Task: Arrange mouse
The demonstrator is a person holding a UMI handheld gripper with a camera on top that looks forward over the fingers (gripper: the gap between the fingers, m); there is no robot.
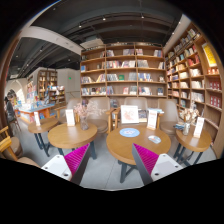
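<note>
My hand-held gripper (pixel 110 160) is raised well above any work surface, its two fingers spread wide with the pink pads (pixel 75 157) facing each other across an open gap. Nothing sits between them and nothing is in their hold; I see only floor (pixel 105 178) through the gap.

Just beyond the fingertips stand two round wooden desks. The one ahead of my left finger (pixel 72 133) carries an upright white card (pixel 70 116) and little else that I can make out. The one ahead of my right finger (pixel 140 142) carries a blue-rimmed plate (pixel 130 132), a small green thing (pixel 153 139) and another upright white sign (pixel 130 114). A third, smaller desk (pixel 192 142) stands off to the right with a vase of dried stems (pixel 186 117) on it.

Farther out, tall bookshelves (pixel 122 72) line the back wall and run along the right side, and a counter area (pixel 38 112) sits at the left.

I cannot find a mouse anywhere here. If it lies on one of the desks, it is too small to tell from this height and distance. So I judge the task barely begun: nothing is grasped or visibly arranged, and I have yet to bring the fingers down to a desk, locate the mouse and set it in place.
</note>
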